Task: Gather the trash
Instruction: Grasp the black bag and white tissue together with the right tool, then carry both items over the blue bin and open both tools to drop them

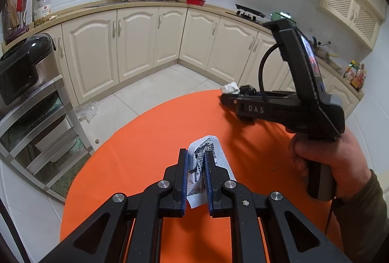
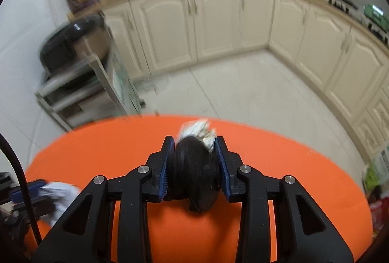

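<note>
The wrapper [image 1: 205, 165] is pinched in the left claw [image 1: 196, 158], lengthwise along it; a black wad [image 2: 193, 170] with paper [image 2: 198, 130] ahead is clamped in the right claw [image 2: 194, 151].

The orange table [image 1: 145, 141] lies mostly bare, leaving open passage across its left and near parts. Toward its far right edge the right gripper [image 1: 225, 96] reaches in level, with the person's hand [image 1: 323, 160] and sleeve [image 1: 364, 214] filling the right side. Off the table's left edge a metal rack [image 1: 36, 122] carrying a black cooker [image 1: 22, 63] stands near (the right wrist view is blurred, so how near is probably unclear). Beyond, tiled floor [image 1: 155, 87] runs open to the cabinets [image 1: 136, 41].
</note>
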A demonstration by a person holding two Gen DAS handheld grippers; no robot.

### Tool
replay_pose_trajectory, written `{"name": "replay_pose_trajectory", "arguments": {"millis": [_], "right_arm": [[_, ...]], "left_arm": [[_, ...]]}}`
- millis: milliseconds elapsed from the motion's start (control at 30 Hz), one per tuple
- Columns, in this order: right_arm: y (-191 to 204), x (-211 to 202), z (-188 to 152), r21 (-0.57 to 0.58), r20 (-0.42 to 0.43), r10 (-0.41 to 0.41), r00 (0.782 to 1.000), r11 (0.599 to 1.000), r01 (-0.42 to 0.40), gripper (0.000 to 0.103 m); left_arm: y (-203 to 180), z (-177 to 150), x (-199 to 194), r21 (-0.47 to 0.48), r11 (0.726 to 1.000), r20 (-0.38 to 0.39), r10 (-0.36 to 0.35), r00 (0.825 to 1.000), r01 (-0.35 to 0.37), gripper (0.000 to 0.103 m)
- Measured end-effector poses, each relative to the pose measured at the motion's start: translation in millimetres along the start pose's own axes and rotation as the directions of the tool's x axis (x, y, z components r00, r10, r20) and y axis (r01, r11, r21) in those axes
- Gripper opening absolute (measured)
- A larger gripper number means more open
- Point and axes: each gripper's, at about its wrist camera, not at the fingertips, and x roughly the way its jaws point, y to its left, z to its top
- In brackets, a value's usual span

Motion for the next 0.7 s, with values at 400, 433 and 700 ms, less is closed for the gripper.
{"name": "replay_pose_trajectory", "arguments": {"millis": [400, 433, 700], "right_arm": [[6.7, -24.3, -21.8, 0.007, 0.031, 0.044, 0.999, 0.999, -0.044, 0.025], [6.1, -29.6, -25.5, 0.011, 0.033, 0.046, 0.998, 0.999, -0.046, 0.025], [-8.3, -95.2, -68.3, 0.1, 0.058, 0.033, 0.998, 0.994, -0.039, 0.025]], "left_arm": [[-11.0, -4.1, -6.4, -0.011, 1.0, -0.004, 0.005, 1.0, -0.005, 0.008], [-12.9, -4.9, -8.0, -0.011, 1.0, -0.002, 0.002, 1.0, -0.002, 0.008], [-51.2, -17.8, -38.7, 0.027, 0.999, 0.031, -0.04, 0.999, 0.039, 0.008]]}}
